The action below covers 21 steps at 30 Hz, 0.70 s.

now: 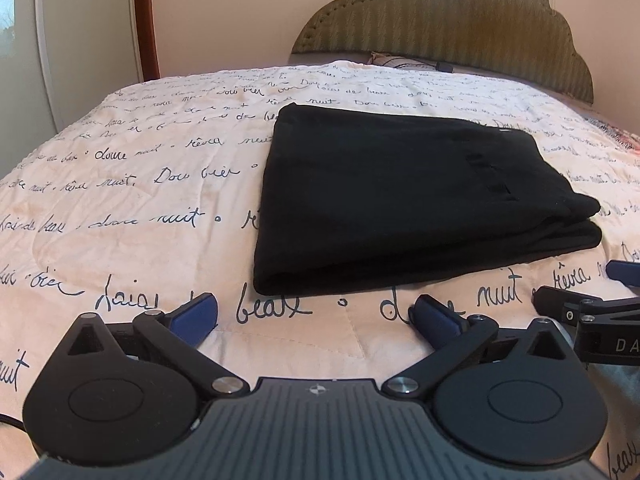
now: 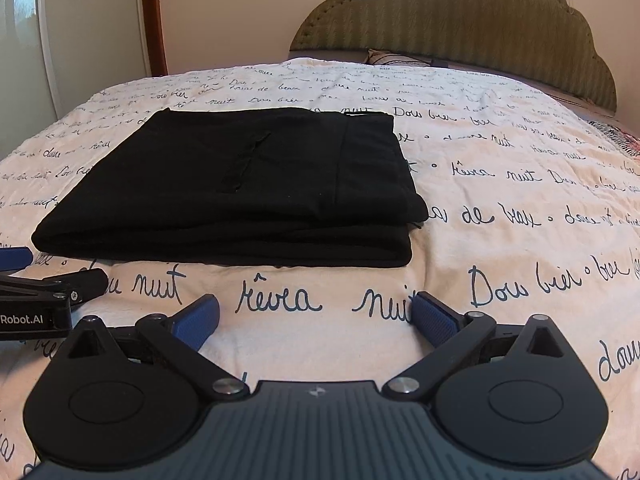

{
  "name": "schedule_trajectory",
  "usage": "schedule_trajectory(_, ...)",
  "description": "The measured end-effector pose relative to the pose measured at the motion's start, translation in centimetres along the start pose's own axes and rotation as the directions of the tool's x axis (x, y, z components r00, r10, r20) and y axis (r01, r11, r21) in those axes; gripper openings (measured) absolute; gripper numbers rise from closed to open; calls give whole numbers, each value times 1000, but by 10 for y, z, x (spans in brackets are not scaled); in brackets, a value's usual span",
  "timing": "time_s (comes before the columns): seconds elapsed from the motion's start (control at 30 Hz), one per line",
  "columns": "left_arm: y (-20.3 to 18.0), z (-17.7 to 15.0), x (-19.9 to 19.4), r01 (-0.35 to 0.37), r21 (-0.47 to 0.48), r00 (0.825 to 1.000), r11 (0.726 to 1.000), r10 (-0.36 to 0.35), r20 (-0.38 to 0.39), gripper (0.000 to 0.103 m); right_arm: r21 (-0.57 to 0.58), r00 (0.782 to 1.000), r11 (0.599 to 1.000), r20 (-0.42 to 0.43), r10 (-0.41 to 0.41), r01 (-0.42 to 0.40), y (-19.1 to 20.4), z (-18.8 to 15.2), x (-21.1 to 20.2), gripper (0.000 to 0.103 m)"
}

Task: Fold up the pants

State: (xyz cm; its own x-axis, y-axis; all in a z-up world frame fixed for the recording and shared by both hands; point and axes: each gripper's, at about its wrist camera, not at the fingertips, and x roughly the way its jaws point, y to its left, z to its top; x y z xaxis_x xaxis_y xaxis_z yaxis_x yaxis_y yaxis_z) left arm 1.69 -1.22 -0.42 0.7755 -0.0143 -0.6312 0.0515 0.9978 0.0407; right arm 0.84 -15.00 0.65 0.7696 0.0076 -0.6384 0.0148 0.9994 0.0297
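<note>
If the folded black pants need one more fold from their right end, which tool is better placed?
Probably the right tool: the pants' right end lies nearly straight ahead of its open fingers. From the left tool, also open, that end sits off to the right. Neither touches the pants.

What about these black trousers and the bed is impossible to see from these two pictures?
- Inner layers of the folded pants: covered by the top layer in both views.
- Their far edge: hidden behind their own bulk in the right wrist view.
- The pillow: mostly behind the bedspread.
- Top of the headboard: cut off by the frame edge.
</note>
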Motion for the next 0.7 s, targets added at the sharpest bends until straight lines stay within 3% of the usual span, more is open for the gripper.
schedule_trajectory(0.7, 4, 2, -3, 31, -28, 999, 999, -30, 14, 103, 1, 1000, 1000, 3, 4, -4, 0, -1, 0, 103)
